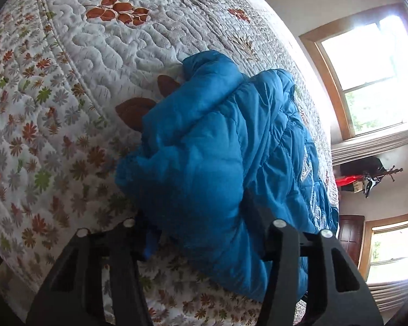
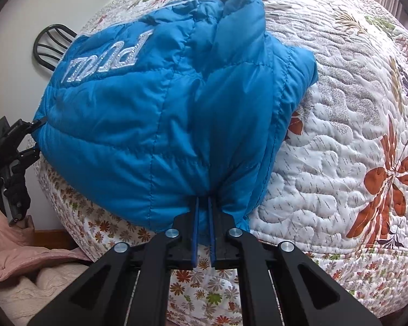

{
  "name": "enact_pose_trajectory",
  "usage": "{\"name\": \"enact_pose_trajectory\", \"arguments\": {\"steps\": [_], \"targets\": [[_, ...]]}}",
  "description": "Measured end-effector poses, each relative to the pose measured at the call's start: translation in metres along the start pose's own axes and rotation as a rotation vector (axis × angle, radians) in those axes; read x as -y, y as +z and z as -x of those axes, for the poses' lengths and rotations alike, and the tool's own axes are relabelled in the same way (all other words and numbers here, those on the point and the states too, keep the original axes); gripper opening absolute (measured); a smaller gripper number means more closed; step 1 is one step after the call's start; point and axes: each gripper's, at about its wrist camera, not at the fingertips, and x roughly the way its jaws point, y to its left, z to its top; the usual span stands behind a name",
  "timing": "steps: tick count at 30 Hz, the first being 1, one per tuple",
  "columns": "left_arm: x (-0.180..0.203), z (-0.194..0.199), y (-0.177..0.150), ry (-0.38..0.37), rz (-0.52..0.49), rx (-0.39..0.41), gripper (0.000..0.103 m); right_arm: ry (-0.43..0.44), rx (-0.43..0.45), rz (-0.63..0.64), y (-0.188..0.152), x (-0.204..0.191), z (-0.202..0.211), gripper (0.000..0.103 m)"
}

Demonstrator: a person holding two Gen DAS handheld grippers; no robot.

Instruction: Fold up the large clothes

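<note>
A blue quilted puffer jacket (image 1: pixel 220 146) with silver lettering (image 2: pixel 106 57) lies bunched on a leaf-patterned quilt (image 1: pixel 89 62) that covers a bed. In the right wrist view my right gripper (image 2: pixel 203 206) is shut, and its blue pads (image 2: pixel 195 217) pinch the gathered near hem of the jacket (image 2: pixel 155 125). In the left wrist view a thick fold of the jacket fills the gap between the fingers of my left gripper (image 1: pixel 201 225) and hides their tips. The left gripper (image 2: pixel 11 157) also shows at the jacket's far left edge in the right wrist view.
The quilt (image 2: pixel 340 141) drops off over the bed's near edge. A pink jacket (image 2: pixel 27 252) and a cream knit (image 2: pixel 27 296) lie below at the left, with a black chair back (image 2: pixel 51 43) behind. Windows (image 1: pixel 367 76), a radiator (image 1: pixel 372 146) and a dark door (image 1: pixel 351 236) line the wall.
</note>
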Motion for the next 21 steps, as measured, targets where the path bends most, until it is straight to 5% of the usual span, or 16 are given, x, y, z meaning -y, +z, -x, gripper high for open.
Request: {"name": "enact_pose_trajectory", "arguments": {"steps": [4, 21], "targets": [[-0.002, 0.003, -0.004, -0.028, -0.012, 0.008, 0.035, -0.019, -0.018, 0.008, 0.007, -0.009, -0.004, 0.004], [-0.016, -0.011, -0.014, -0.066, -0.065, 0.011, 0.034, -0.036, -0.056, -0.002, 0.029, -0.022, -0.023, 0.004]]}}
